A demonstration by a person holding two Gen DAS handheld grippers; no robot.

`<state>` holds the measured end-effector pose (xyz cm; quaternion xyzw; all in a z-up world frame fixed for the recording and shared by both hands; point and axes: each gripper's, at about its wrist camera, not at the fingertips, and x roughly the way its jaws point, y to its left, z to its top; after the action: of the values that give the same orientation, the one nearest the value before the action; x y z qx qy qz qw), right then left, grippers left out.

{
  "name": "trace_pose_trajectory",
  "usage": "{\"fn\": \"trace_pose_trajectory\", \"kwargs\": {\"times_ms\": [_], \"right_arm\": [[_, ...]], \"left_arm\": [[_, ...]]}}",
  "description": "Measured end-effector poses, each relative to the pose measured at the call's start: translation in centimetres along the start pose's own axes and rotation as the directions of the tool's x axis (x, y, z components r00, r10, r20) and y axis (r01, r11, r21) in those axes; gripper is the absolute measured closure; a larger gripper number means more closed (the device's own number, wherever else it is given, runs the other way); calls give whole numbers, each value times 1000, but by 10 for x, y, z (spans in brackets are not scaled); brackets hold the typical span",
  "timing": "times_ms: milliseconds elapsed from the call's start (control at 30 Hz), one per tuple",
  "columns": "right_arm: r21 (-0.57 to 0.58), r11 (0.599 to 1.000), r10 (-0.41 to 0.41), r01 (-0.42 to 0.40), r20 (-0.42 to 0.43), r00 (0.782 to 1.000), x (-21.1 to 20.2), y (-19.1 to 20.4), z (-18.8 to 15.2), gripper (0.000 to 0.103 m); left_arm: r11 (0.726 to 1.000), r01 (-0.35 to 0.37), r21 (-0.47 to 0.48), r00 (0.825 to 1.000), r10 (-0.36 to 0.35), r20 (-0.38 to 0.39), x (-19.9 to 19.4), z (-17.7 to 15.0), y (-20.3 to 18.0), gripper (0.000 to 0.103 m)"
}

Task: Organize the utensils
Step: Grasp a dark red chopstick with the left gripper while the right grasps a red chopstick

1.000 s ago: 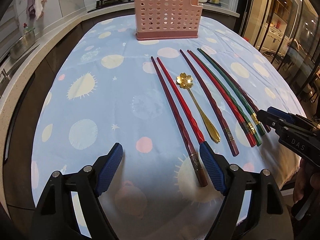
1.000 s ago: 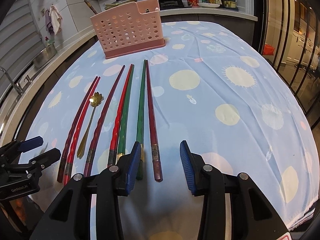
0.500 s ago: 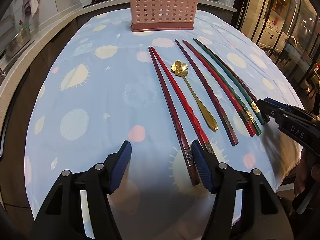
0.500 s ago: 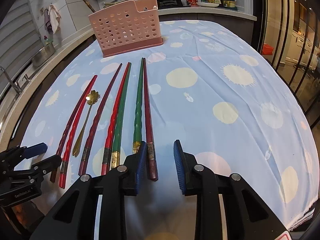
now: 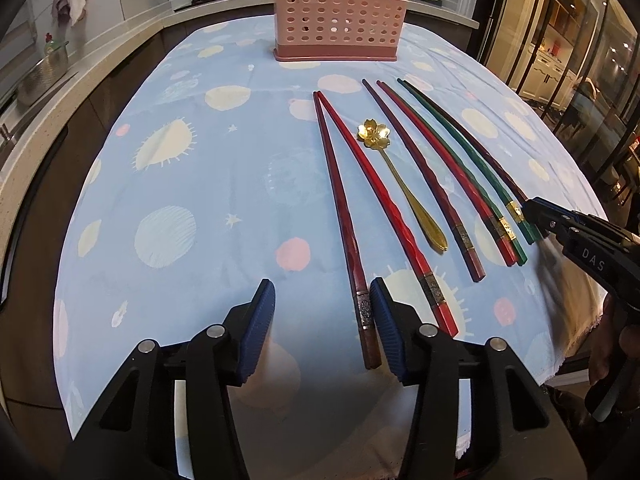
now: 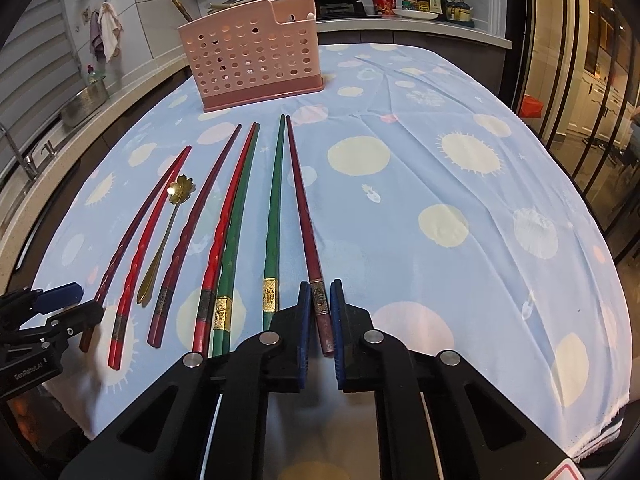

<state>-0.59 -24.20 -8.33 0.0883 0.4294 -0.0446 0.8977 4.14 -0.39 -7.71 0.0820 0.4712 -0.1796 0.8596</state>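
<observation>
Chopsticks (image 6: 224,220), seven in red, maroon and green, lie fanned on the blue tablecloth (image 6: 440,160) beside a gold flower spoon (image 5: 400,176), before the pink perforated holder (image 6: 252,56). Right gripper (image 6: 319,320) pinches the rightmost maroon chopstick (image 6: 304,216). Left gripper (image 5: 322,328) closing, half-wide, around the leftmost maroon chopstick (image 5: 340,216).

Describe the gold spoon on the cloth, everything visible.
The gold spoon looks like shiny metal, with a flower-shaped bowl of five petals and a slim handle widening to a rounded end. It lies flat on the blue patterned tablecloth, bowl toward the pink holder, between a red chopstick and a maroon one. No gripper touches it.
</observation>
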Motion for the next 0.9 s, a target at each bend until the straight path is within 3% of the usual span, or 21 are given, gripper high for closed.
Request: {"fn": "trace_pose_trajectory", "kwargs": {"times_ms": [167, 367, 633, 900], "right_arm": [[-5, 1000, 2, -2, 1, 1000, -1, 0, -1, 96], [-6, 1000, 7, -7, 2, 1000, -4, 1, -1, 96], [6, 999, 31, -31, 48, 998, -23, 1, 9, 96], [-5, 999, 54, -54, 166, 985, -56, -1, 45, 96]], "left_arm": [[1000, 27, 10, 1000, -27, -4, -3, -3, 0, 80], [998, 68, -1, 998, -68, -16, -6, -5, 1, 95], [993, 111, -32, 994, -111, 17, -23, 4, 10, 95], [992, 112, -49, 979, -102, 174, -64, 43, 28, 96]]}}
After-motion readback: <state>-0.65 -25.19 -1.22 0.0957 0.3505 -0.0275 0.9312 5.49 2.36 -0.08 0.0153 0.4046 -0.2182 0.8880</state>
